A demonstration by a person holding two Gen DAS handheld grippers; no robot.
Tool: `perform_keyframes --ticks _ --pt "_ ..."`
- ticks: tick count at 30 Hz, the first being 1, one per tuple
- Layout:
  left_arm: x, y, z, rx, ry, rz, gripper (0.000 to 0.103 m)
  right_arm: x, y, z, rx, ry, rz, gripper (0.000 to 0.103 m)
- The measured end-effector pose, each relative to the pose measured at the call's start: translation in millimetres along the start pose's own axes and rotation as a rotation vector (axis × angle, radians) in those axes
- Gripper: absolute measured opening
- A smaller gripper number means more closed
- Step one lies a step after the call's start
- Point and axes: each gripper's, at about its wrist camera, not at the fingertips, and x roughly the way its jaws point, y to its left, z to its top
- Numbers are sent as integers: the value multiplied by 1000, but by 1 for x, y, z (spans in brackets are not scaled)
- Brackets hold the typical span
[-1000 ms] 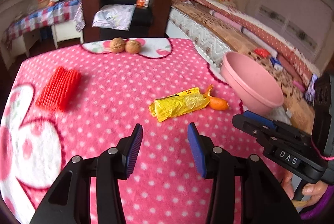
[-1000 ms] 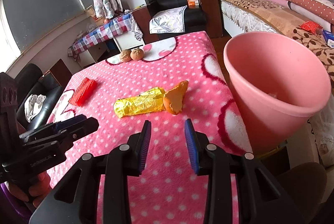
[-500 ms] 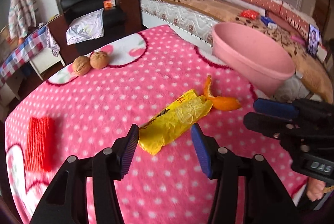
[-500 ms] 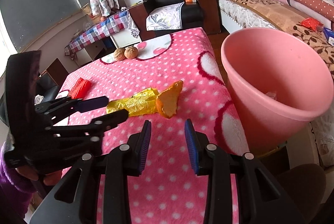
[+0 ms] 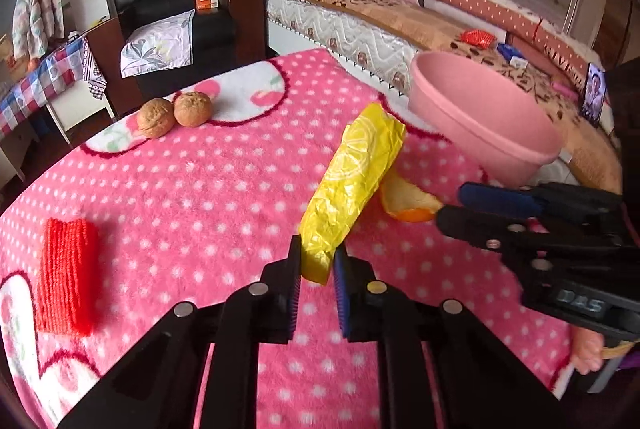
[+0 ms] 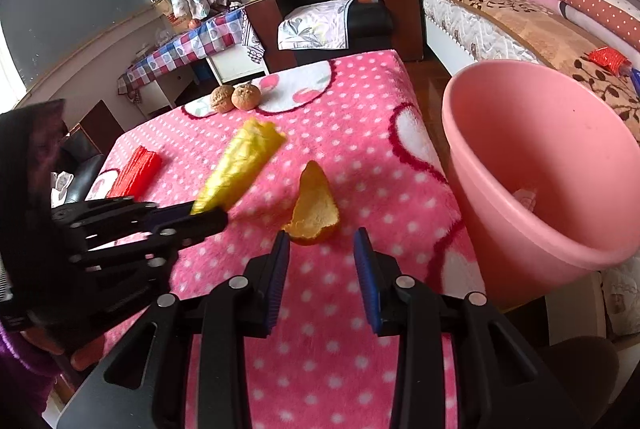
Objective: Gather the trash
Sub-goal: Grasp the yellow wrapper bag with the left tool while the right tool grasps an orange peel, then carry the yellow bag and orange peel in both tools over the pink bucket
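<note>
Closing left claw (image 5: 316,265) pinching yellow wrapper (image 5: 352,181), right claw (image 6: 322,253) narrowly open, seemingly empty.

My left gripper (image 5: 317,271) is closing on the wrapper's (image 5: 352,181) near end; the orange peel (image 6: 314,207) lies on the table (image 6: 360,157) before my right gripper (image 6: 320,269), toward the right edge; the bin (image 6: 540,189) stands beyond that edge; two walnuts (image 5: 174,111) sit at the far edge.
</note>
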Motion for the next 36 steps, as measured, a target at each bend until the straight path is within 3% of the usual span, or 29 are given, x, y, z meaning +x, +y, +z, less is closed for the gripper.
perform_keyframes --ticks 7,17,33,36 --pt "-21 13 1 -99 -20 -9 14 11 7 7 0 50 38 34" --pt "-32 25 5 -217 -35 -38 14 22 -9 26 104 65 73 34" --pt "-15 35 5 -232 22 -100 14 46 6 32 -8 38 -58 34" --pt "-15 37 6 -231 23 -116 14 44 8 31 -5 37 -67 26"
